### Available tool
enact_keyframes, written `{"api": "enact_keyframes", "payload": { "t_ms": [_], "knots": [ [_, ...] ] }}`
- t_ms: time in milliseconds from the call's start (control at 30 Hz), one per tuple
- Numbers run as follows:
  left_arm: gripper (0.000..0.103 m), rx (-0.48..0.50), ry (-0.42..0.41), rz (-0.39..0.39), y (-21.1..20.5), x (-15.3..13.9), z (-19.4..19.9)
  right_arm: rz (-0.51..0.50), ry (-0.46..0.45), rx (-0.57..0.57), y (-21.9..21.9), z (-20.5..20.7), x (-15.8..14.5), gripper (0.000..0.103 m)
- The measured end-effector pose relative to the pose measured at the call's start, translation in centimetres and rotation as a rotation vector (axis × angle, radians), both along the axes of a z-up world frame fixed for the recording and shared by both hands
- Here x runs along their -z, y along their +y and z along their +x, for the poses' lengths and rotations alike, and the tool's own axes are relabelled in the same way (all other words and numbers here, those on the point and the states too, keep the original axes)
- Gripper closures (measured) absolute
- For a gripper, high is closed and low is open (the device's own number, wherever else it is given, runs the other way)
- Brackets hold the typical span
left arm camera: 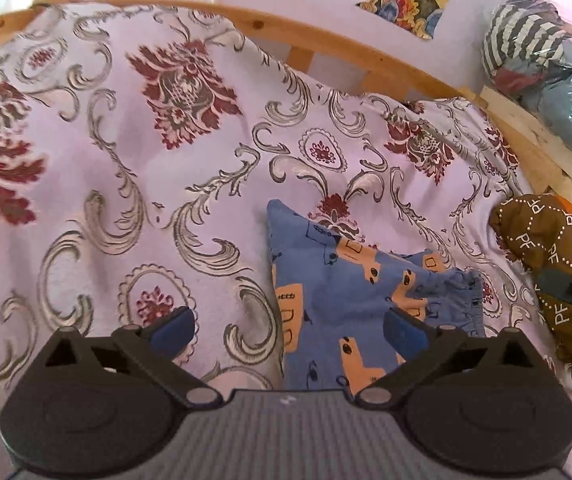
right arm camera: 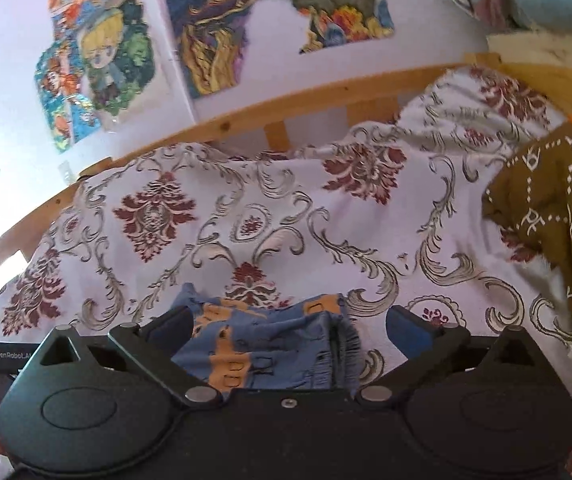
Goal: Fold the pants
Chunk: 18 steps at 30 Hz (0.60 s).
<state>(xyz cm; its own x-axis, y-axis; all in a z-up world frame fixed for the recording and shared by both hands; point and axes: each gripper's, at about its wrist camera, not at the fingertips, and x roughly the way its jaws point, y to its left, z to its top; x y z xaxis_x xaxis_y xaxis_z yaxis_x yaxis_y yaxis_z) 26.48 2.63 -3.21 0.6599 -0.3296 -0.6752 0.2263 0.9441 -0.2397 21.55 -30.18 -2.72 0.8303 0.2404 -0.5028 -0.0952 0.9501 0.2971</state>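
Pants point(left arm camera: 350, 300) lying flat on the floral bedspread point(left arm camera: 134, 168), blue with orange trucks, already doubled into a compact wedge. Gathered elastic waistband point(left arm camera: 462, 292) bunched at one edge, a pointed corner reaching away toward the headboard side. Same pants point(right arm camera: 262, 344) from the right wrist view: rumpled, waistband ruffle standing up, close under the tool.

Left gripper point(left arm camera: 288, 330) hovering low just above the pants, jaws spread wide, blue pads point(left arm camera: 174, 330) empty, one finger over bare bedspread beside the pants, the other over the blue cloth. Touching the fabric or not, impossible to tell.

Right gripper point(right arm camera: 288, 330) also just above the pants, jaws wide apart, straddling the folded bundle, nothing pinched between them. Waistband sitting between the two fingers.

Just beyond the pants, off the waistband side, a brown garment point(left arm camera: 554, 264) with white lettering and an orange patch, heaped on the bedspread. Farther past the pants, the wooden bed rail point(left arm camera: 326, 44) curving across. Beyond the rail, colourful posters point(right arm camera: 214, 28) on the pale wall and a pile of bagged bedding point(left arm camera: 550, 60).
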Motion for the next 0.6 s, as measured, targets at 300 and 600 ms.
{"api": "enact_keyframes", "payload": {
  "t_ms": [300, 600],
  "knots": [
    [0.000, -0.122, -0.091, 0.109, -0.1, -1.1, -5.6, -0.117, -0.013, 0.036, 2.1, -4.6, 0.1, 0.001],
    [0.000, -0.150, -0.126, 0.113, -0.6, -1.4, -11.8, -0.133, -0.069, 0.054, 2.6, -10.1, -0.7, 0.001]
  ]
}}
